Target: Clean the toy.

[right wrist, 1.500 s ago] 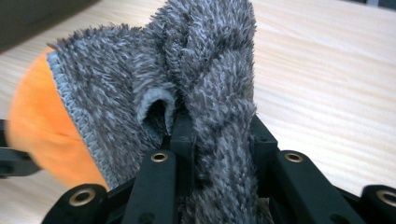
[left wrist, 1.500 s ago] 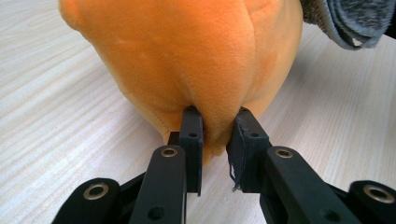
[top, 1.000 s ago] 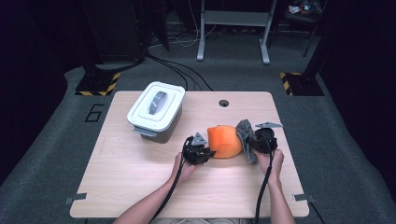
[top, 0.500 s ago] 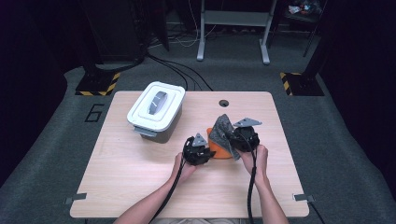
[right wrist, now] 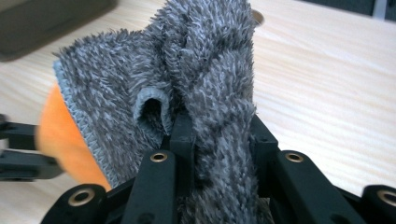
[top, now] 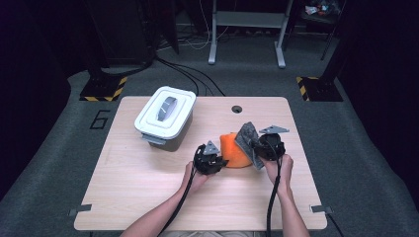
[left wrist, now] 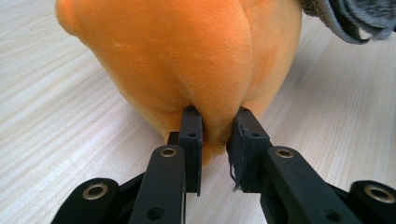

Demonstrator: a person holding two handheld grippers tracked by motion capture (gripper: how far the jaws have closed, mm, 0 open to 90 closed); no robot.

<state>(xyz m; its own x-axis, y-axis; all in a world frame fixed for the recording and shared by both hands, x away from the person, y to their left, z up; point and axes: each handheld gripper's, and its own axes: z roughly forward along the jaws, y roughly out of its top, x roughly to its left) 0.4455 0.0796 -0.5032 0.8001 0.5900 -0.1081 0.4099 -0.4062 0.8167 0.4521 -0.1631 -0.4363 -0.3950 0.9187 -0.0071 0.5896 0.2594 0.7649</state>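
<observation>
An orange plush toy [top: 232, 152] lies on the wooden table [top: 148, 197] right of centre. My left gripper [top: 222, 162] comes at it from the left and is shut on a fold of its near end; the left gripper view has the orange plush [left wrist: 187, 56] pinched between the jaws of this gripper [left wrist: 217, 126]. My right gripper [top: 257, 148] is shut on a grey fluffy cloth [top: 247, 136], which stands up against the toy's right side. In the right gripper view the cloth [right wrist: 187, 70] bunches between the jaws of the gripper [right wrist: 217, 133], with the orange toy [right wrist: 60, 135] behind it.
A white lidded box [top: 165, 116] with a grey handle sits at the back left of the table. A small round hole [top: 237, 109] is near the far edge. Bare wood lies in front of both hands and to the right.
My right gripper carried the grey cloth left across the orange toy, then drew it back a little to the right. The left gripper and the toy have stayed put.
</observation>
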